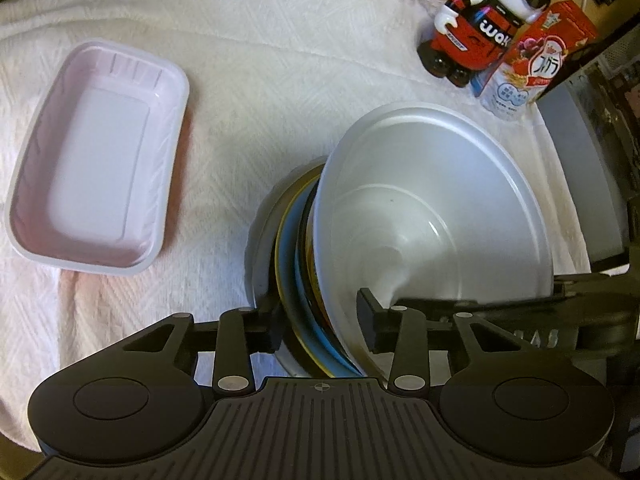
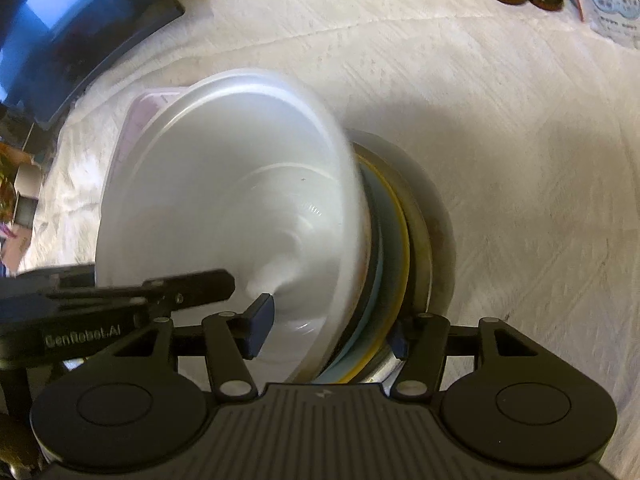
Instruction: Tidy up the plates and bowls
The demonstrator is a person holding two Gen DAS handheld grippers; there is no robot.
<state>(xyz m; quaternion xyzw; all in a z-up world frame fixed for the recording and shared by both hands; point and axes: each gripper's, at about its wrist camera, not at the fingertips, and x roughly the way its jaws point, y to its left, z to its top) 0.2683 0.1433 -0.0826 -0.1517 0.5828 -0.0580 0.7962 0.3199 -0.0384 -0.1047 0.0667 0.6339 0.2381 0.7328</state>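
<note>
A stack of dishes stands on the white cloth (image 1: 260, 60). On top is a big white bowl (image 1: 432, 208) (image 2: 224, 200), which leans in the stack. Under it lie plates with blue and yellow rims (image 1: 296, 240) (image 2: 396, 232) inside a grey outer bowl (image 1: 260, 232) (image 2: 436, 220). My left gripper (image 1: 322, 320) straddles the stack's near rim, one finger inside the white bowl and one outside the grey bowl, pads against it. My right gripper (image 2: 330, 332) grips the opposite rim the same way. A pale pink rectangular tray (image 1: 100, 160) (image 2: 136, 120) lies apart on the cloth.
A red and white toy figure (image 1: 488, 20) and a red carton (image 1: 532, 52) stand at the cloth's far edge. A dark screen (image 2: 60, 20) borders the cloth on the other side. Bare cloth lies between the tray and the stack.
</note>
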